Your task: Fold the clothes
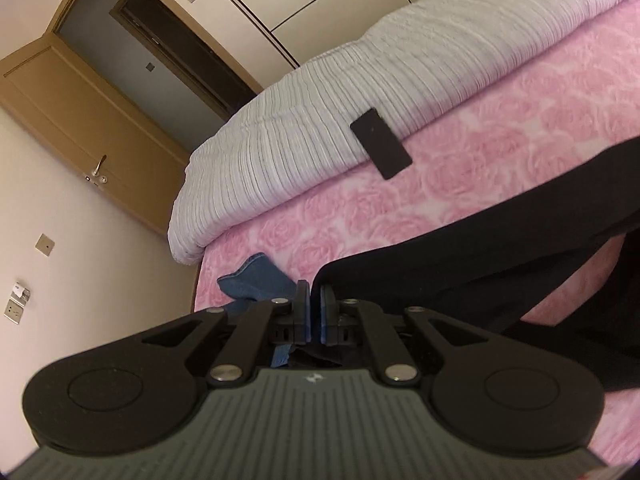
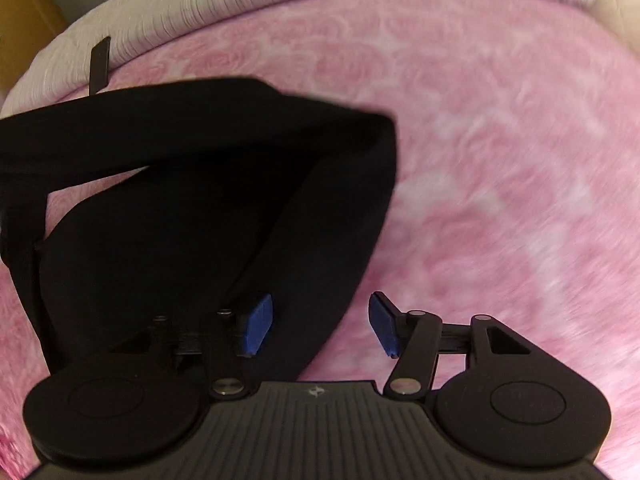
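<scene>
A black garment (image 1: pixel 480 264) lies stretched across the pink rose-patterned blanket (image 1: pixel 520 112). Its near end runs into my left gripper (image 1: pixel 315 300), whose blue pads are shut on the black cloth, and more black fabric hangs under the jaws. In the right wrist view the same black garment (image 2: pixel 208 200) is draped in folds at the left, one strip raised off the blanket (image 2: pixel 500 140). My right gripper (image 2: pixel 320 300) stands open over the garment's right edge. Its left pad (image 2: pixel 258 324) lies over the cloth, its right pad over the blanket, and neither presses on anything.
A blue denim piece (image 1: pixel 252 280) lies at the bed's edge just left of my left fingers. A flat black rectangle (image 1: pixel 380 144) rests where the white ribbed quilt (image 1: pixel 320 92) meets the blanket. A wooden door (image 1: pixel 68 120) stands open beyond the bed.
</scene>
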A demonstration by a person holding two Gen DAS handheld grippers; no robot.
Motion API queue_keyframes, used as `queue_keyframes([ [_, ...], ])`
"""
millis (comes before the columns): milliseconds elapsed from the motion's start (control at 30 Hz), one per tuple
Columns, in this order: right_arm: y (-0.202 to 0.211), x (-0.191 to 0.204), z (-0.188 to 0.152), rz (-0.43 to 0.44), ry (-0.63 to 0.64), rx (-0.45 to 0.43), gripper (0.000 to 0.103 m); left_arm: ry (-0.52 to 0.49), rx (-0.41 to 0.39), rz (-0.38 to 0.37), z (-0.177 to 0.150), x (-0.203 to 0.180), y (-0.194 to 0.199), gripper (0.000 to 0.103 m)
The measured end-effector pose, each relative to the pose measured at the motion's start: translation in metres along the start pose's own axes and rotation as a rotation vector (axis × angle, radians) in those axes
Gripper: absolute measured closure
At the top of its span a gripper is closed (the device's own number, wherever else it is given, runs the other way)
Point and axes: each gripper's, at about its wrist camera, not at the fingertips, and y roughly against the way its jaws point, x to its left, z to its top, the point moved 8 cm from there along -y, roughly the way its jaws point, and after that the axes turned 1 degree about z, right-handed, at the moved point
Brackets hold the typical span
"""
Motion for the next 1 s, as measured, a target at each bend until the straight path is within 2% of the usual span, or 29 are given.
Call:
queue_keyframes([
  [133,-0.021,0.009,-0.001,0.037,-0.039,-0.013,0.035,-0.023,0.020,-0.003,-0.011,-0.004,-0.007,0.098],
  [267,-0.040,0.010,-0.001,0.045,-0.073,-0.013,0.034,-0.039,0.027,-0.001,-0.017,-0.009,-0.008,0.098],
  [300,-0.043,0.010,0.000,0.041,-0.076,-0.012,0.037,-0.039,0.027,0.000,-0.017,-0.009,-0.008,0.098],
  [367,-0.044,0.013,0.001,0.018,-0.059,-0.002,0.053,-0.037,0.027,0.001,-0.018,-0.010,-0.008,0.098],
  [400,-0.043,0.014,0.003,0.008,-0.046,0.003,0.070,-0.035,0.025,0.002,-0.017,-0.010,-0.007,0.098],
  [433,-0.041,0.014,0.005,0.002,-0.036,0.010,0.082,-0.031,0.022,0.003,-0.016,-0.009,-0.006,0.098],
  [500,-0.036,0.015,0.010,-0.010,-0.011,0.020,0.095,-0.021,0.012,0.006,-0.011,-0.007,-0.004,0.098],
  [567,-0.024,0.016,0.020,-0.028,0.038,0.013,0.099,-0.010,-0.013,0.015,-0.003,-0.003,0.001,0.099],
  [667,0.008,0.012,0.047,-0.084,0.130,-0.046,0.102,0.018,-0.058,0.034,0.014,0.008,0.009,0.099],
  [833,0.084,-0.008,0.129,-0.233,0.302,-0.222,0.102,0.077,-0.122,0.069,0.039,0.030,0.023,0.099],
  [900,0.120,-0.010,0.162,-0.316,0.399,-0.313,0.102,0.096,-0.133,0.087,0.041,0.039,0.029,0.099],
  [1000,0.164,-0.010,0.191,-0.429,0.511,-0.428,0.102,0.116,-0.116,0.106,0.033,0.049,0.035,0.099],
])
